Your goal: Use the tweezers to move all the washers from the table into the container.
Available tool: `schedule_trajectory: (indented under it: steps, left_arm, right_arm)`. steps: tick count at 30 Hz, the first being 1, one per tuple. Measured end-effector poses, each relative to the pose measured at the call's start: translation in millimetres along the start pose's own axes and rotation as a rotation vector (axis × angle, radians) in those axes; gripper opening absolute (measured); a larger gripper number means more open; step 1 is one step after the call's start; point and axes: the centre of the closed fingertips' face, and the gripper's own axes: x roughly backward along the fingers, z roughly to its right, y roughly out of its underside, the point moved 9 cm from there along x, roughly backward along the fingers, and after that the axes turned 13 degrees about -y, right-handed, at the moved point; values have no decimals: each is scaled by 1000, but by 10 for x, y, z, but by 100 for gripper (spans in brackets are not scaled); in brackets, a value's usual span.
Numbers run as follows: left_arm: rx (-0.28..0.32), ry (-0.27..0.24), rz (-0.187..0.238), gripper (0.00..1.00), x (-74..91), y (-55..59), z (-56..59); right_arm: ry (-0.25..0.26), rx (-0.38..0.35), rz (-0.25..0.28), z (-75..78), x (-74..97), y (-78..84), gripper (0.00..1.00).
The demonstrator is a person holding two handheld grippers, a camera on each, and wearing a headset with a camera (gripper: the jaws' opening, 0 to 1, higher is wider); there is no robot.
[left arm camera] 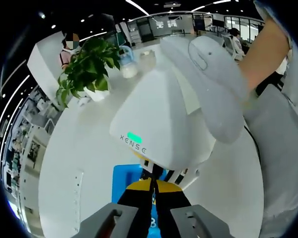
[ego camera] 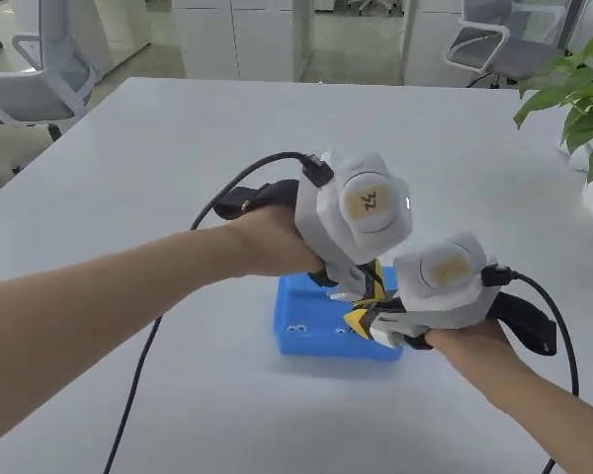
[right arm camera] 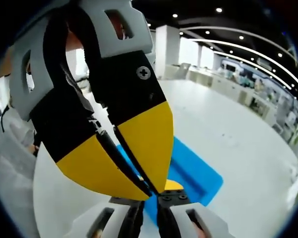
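Left gripper [right arm camera: 150,188]: fingers clenching the tweezers [right arm camera: 120,151], hanging over the blue container [ego camera: 306,344].
Right gripper [ego camera: 361,321]: fingers pressing closed, tips just beside the left's.
Container: sitting on the white counter [ego camera: 178,148].
Washers [ego camera: 296,329]: a few lying inside it.

Bright, even light falls from ceiling spots [right arm camera: 218,10], leaving just a soft shadow beside the blue container [ego camera: 311,336] on the white desk [ego camera: 178,148]. The head view looks slightly soft. Both gripper views warp strongly at their edges, with the nearest parts blurred.
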Motion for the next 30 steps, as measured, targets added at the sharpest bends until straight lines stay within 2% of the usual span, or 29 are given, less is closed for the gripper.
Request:
schedule_trajectory:
  steps: [4,7,8,12,16,17,20,24,30]
  left_arm:
    - [24,-42,27,0,205,-38,0]
    - [24,-71,53,0,361,-67,34]
    - [20,-82,63,0,452,-109,79]
    - [-4,-108,90,0,687,-153,204]
    - [-6,-116,117,0,872,-158,397]
    - [-8,-113,123,0,917,-157,478]
    - [-11,-105,130,0,949,-101,659]
    - [16,-79,127,0,906,-36,878]
    - [47,-24,118,0,727,126,1180]
  right_arm:
    - [11,19,27,-56,129,-88,6]
    - [27,54,51,-165,238,-168,7]
    - [26,68,56,-227,286,-205,7]
    - [28,104,65,-443,461,-280,8]
    - [24,140,53,-664,583,-247,9]
    - [22,152,40,-742,609,-224,9]
    - [19,175,-2,-889,626,-130,9]
    - [-4,153,-42,-1063,578,59,9]
    - [-33,112,-124,-1224,438,329,8]
